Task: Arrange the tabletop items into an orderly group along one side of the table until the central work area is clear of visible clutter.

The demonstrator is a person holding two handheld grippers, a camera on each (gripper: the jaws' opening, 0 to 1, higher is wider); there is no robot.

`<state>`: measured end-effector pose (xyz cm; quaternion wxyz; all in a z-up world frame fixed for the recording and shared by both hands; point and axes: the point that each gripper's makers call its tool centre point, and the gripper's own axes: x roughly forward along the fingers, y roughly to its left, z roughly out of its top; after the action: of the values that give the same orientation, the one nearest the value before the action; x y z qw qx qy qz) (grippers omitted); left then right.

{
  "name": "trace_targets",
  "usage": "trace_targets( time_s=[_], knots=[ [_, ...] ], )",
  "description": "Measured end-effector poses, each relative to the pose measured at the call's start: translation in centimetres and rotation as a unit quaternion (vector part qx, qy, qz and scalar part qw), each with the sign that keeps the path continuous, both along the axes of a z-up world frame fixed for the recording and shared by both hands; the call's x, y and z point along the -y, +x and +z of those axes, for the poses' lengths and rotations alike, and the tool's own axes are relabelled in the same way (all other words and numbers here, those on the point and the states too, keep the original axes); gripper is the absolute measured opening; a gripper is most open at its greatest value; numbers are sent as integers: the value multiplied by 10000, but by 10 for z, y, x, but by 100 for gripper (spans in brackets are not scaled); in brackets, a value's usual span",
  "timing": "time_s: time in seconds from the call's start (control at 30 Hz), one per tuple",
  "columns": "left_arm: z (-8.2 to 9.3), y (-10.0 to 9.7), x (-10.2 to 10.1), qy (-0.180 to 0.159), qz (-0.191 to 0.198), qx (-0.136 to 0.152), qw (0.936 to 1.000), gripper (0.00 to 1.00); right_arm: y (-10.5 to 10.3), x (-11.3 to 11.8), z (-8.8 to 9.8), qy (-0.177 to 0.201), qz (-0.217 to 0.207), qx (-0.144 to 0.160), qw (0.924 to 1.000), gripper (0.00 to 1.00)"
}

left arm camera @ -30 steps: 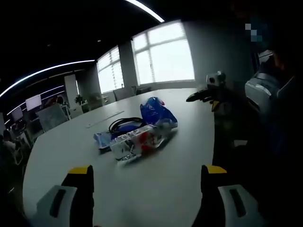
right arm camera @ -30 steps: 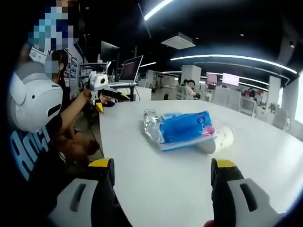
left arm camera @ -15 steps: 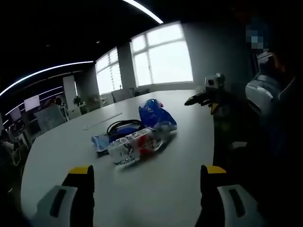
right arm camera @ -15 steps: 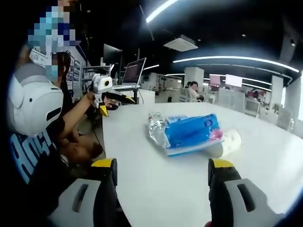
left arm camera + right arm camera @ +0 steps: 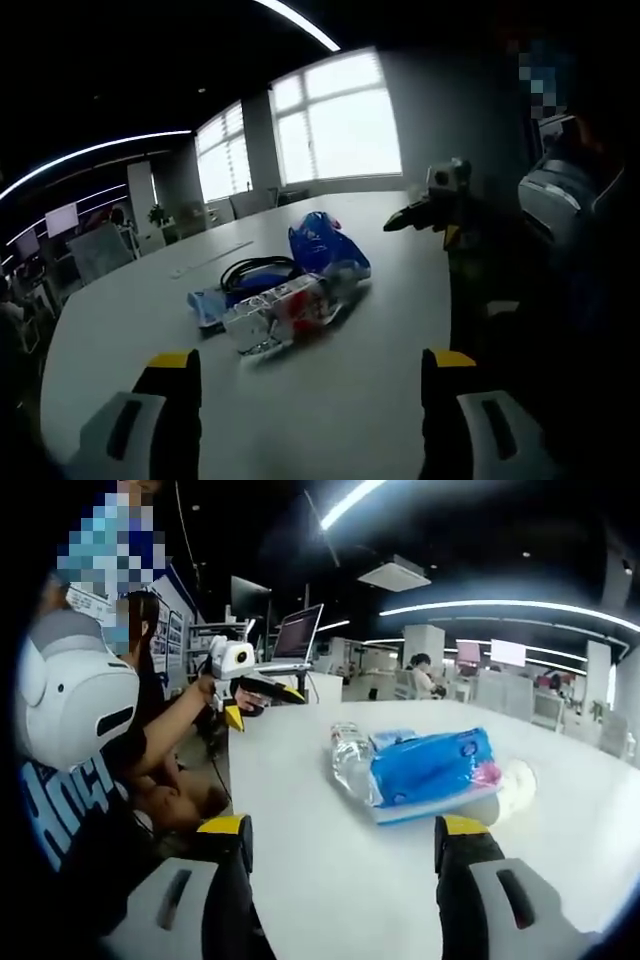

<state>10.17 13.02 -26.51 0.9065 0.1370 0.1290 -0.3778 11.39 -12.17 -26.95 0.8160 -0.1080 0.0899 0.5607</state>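
One bottle, one blue pack and one cable lie clustered; both grippers' fingers spread, empty.

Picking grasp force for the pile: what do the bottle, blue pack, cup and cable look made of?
Bottle: clear thin plastic, see-through and glinting. Blue pack: soft glossy plastic film, wrinkled with highlights; contents can't be told. Cup: pale and matte, likely paper, lying on its side. Cable: black coiled loop, probably rubber or plastic jacket. Table: smooth white, slightly reflective top.
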Motion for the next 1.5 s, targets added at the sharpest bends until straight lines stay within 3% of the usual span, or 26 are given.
trace_targets(
  time_s=[1.2, 1.5],
  knots=[
    [-6, 13, 4, -47, -94, -32, 9999, 87, 1, -22, -5, 190, 160, -83, 9997, 56],
    [-9, 20, 7, -80, -144, -69, 9998, 86, 2, -30, -2, 170, 186, 21, 9997, 52]
  ],
)
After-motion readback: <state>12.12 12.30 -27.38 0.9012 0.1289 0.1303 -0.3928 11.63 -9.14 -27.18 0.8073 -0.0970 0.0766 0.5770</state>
